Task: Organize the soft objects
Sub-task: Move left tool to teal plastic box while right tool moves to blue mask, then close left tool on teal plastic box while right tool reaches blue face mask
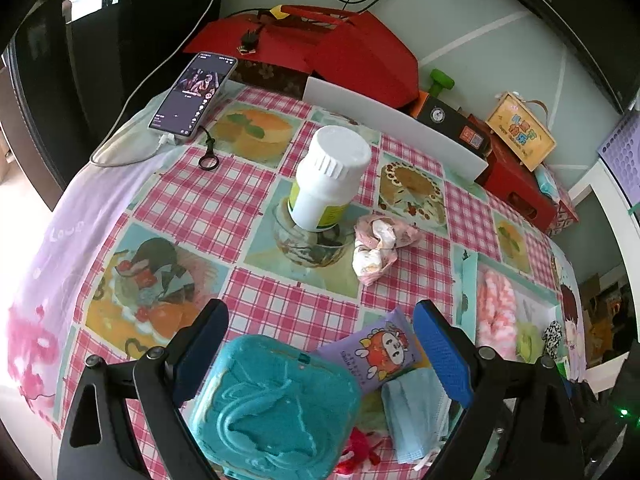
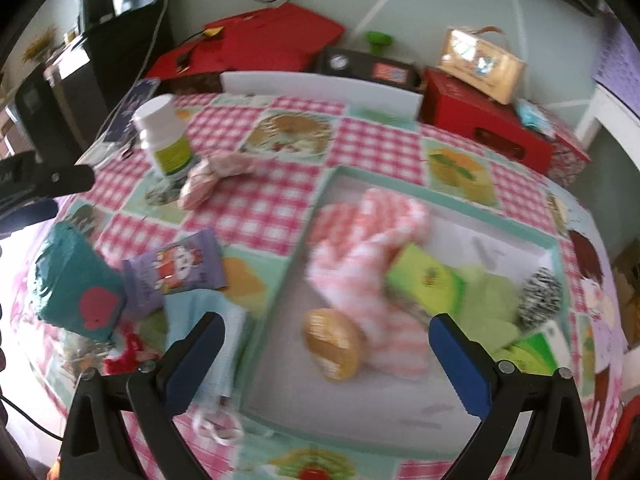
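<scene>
The word "Love" on the pale purple cloth [image 1: 68, 226] at the table's left edge, writing on the phone screen [image 1: 192, 94], purple packet [image 1: 374, 354] and yellow box [image 1: 520, 130] too small to read

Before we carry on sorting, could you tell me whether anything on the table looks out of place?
Yes: the white bottle stands tilted inside a small glass bowl, leaning rather than upright. Beside it lies a crumpled pink wrapper.
</scene>
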Tool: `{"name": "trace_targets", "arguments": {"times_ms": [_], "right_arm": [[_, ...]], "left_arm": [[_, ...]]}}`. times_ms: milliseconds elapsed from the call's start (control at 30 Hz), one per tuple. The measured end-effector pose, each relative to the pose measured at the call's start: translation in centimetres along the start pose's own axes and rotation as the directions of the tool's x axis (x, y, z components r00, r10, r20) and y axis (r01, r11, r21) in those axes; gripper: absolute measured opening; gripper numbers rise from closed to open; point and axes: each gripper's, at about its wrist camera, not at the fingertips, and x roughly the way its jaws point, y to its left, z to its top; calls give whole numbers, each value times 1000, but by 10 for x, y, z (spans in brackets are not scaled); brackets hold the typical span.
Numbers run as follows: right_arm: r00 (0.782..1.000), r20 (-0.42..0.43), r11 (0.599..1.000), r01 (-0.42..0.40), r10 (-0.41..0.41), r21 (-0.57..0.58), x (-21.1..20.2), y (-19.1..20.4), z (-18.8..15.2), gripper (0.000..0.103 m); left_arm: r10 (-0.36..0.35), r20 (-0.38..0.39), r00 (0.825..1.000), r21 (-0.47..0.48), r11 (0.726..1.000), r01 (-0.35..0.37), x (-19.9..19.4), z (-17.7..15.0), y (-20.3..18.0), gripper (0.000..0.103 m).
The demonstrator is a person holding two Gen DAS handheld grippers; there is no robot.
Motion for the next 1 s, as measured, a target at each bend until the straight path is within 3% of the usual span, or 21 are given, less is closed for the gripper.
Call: {"name": "trace_targets", "arguments": {"times_ms": [200, 433, 1000], "right_arm": [[998, -44, 998, -39, 37, -48, 14, 29, 6, 103], [994, -93, 993, -66, 57, -94, 28, 53, 6, 103], [985, -160, 985, -88, 64, -148, 43, 72, -6, 103]], "left_arm": [[-33, -30, 999, -25, 999, 32, 5, 5, 17, 94], [-7, -61, 998, -25, 1000, 6, 9, 7, 34, 94], [8, -88, 996, -56, 998, -13, 13, 4, 55, 94]]}}
